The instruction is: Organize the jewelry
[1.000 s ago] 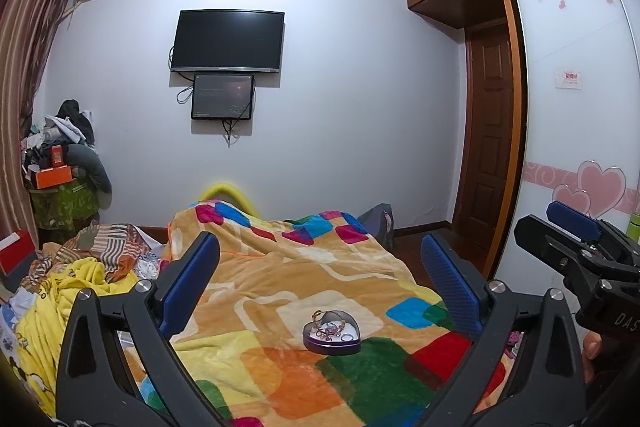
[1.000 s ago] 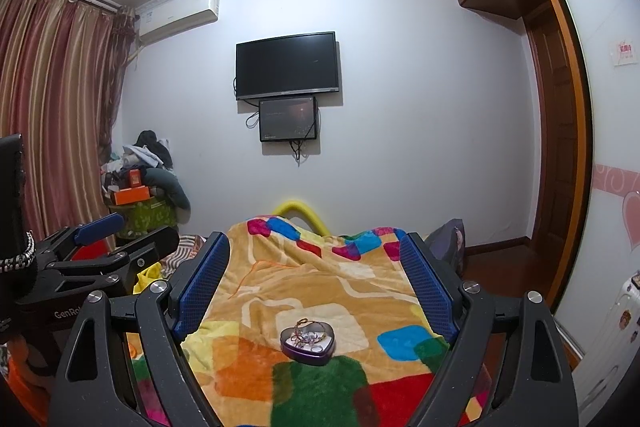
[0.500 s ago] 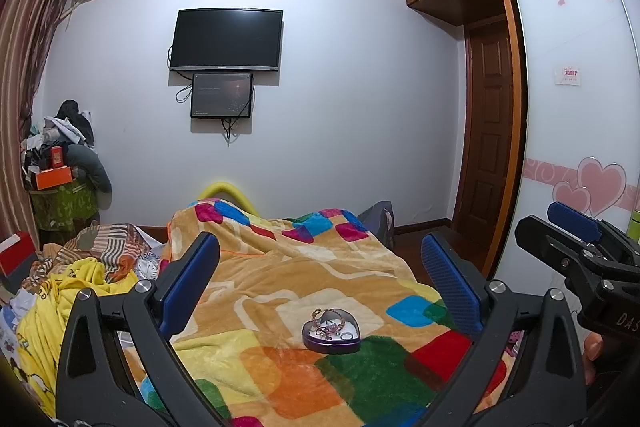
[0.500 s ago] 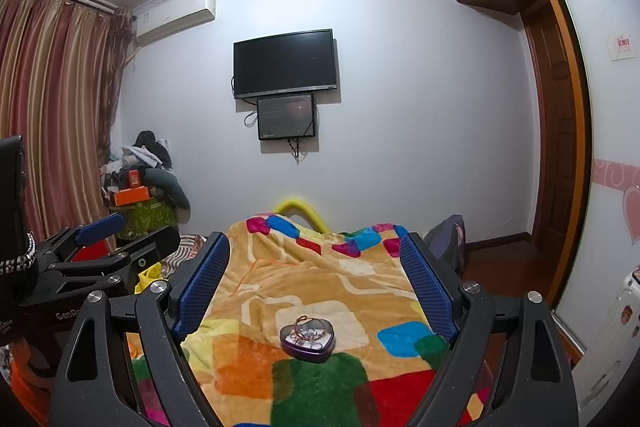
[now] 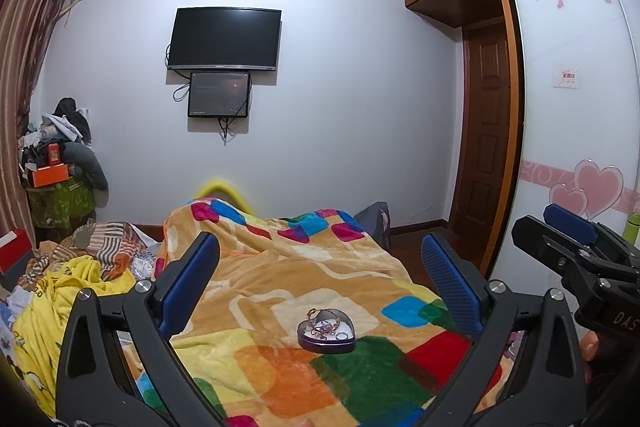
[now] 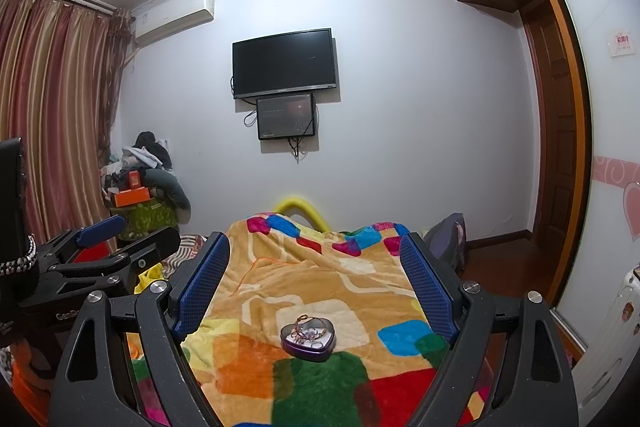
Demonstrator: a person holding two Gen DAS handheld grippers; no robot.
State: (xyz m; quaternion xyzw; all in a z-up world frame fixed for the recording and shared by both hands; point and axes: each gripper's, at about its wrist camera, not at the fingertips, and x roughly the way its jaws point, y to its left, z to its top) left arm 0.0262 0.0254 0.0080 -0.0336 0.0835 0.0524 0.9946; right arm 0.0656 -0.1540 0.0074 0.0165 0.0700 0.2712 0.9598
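Note:
A purple heart-shaped tin (image 5: 326, 334) (image 6: 307, 339) lies open on the patchwork blanket (image 5: 280, 287) (image 6: 320, 283), with a tangle of jewelry (image 5: 323, 323) (image 6: 306, 330) inside and a chain draped over its rim. My left gripper (image 5: 320, 267) is held above the bed, open, with the tin lower down between its blue pads and nothing gripped. My right gripper (image 6: 314, 267) is open too and empty, framing the same tin. Each gripper shows at the edge of the other's view: the right one (image 5: 576, 239) and the left one (image 6: 120, 239).
Crumpled yellow and striped bedding (image 5: 72, 279) lies left of the blanket. A pile of clothes and an orange box (image 5: 50, 175) stands in the far left corner by the curtain (image 6: 48, 115). A wardrobe with heart decals (image 5: 572, 131) and a wooden door (image 5: 486, 139) line the right side.
Both views have tilted very slightly, so the room sits a touch higher in frame. The tin and both open grippers keep their places.

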